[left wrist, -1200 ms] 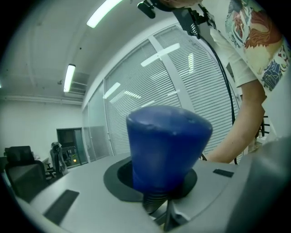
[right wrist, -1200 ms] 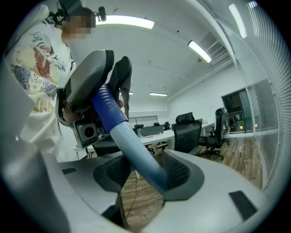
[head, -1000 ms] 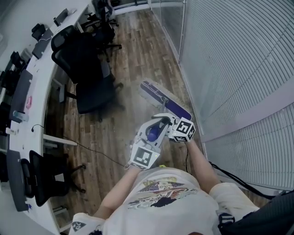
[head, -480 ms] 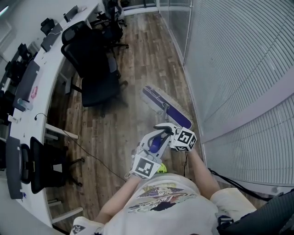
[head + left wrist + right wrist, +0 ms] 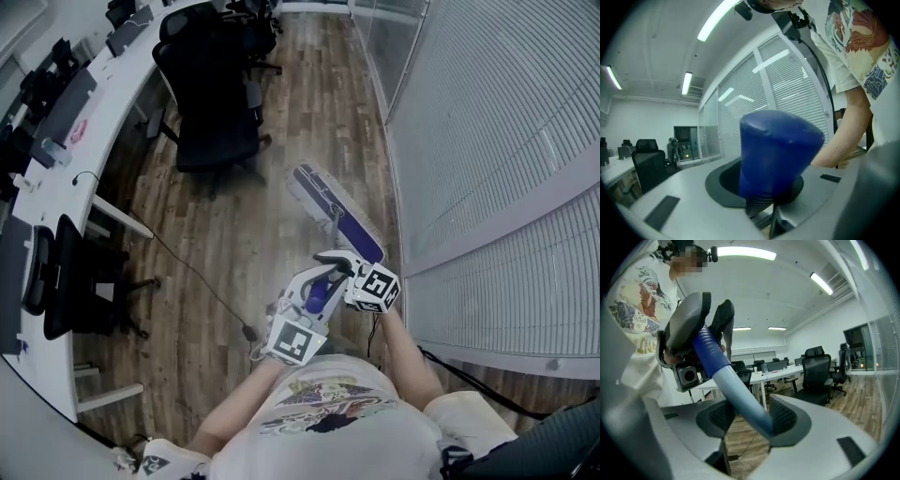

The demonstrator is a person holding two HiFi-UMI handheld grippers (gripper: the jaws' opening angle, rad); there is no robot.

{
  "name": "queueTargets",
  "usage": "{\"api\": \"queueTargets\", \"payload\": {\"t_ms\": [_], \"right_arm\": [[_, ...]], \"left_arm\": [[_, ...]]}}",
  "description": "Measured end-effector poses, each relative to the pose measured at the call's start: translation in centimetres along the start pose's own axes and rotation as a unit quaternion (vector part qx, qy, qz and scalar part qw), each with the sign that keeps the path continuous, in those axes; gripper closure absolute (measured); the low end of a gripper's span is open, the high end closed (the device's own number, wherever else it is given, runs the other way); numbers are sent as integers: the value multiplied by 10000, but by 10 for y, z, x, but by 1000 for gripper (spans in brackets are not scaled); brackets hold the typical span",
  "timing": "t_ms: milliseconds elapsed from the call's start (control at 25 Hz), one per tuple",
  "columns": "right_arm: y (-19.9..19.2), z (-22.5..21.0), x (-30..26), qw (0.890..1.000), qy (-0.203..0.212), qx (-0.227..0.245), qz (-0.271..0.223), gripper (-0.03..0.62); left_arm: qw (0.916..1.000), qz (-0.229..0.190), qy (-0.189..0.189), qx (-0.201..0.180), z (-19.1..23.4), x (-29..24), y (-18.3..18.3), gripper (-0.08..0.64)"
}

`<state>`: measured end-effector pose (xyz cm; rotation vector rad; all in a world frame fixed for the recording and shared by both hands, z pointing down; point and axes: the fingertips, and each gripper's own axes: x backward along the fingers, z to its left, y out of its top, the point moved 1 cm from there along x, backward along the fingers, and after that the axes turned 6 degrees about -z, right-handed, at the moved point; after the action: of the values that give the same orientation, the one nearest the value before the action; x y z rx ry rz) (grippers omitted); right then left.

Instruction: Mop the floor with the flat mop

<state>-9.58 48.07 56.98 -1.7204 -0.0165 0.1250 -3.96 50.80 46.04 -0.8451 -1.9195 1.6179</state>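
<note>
The flat mop's purple and white head [image 5: 336, 214] lies on the wooden floor, slanted, close to the glass wall. Its pole rises to both grippers in front of the person's chest. My left gripper [image 5: 317, 281] is shut on the dark blue top end of the mop handle [image 5: 780, 150], which fills the space between its jaws [image 5: 764, 187]. Just beside it, my right gripper [image 5: 339, 261] is shut on the light blue pole [image 5: 736, 390], which crosses between its ribbed pads [image 5: 747, 416]. The left gripper [image 5: 689, 333] shows above the pole in the right gripper view.
A long curved white desk [image 5: 56, 141] runs along the left, with black office chairs [image 5: 216, 122] pushed near it and another chair [image 5: 75, 272] nearer. A thin cable [image 5: 197, 281] trails over the floor. The glass wall with blinds [image 5: 487, 141] closes off the right side.
The chairs and desk have slid up and away in the head view while the mop head kept its place ahead of the grippers: the mop is drawn back along the floor. Both grips are unchanged.
</note>
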Motion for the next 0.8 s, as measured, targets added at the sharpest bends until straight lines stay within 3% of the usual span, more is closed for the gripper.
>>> {"api": "queueTargets", "payload": {"t_ms": [240, 400, 640, 800], "right_arm": [[-16, 71, 3, 9999, -25, -88, 63, 393], [-22, 96, 5, 9999, -28, -62, 82, 391], [-39, 99, 11, 9998, -98, -122, 131, 387], [-23, 77, 20, 9993, -175, -193, -266, 383]], "left_arm": [[10000, 10, -56, 42, -50, 53, 3, 491], [10000, -22, -55, 42, -68, 73, 6, 489], [9994, -1, -324, -97, -85, 72, -8, 485], [9997, -161, -159, 36, -69, 48, 6, 485]]}}
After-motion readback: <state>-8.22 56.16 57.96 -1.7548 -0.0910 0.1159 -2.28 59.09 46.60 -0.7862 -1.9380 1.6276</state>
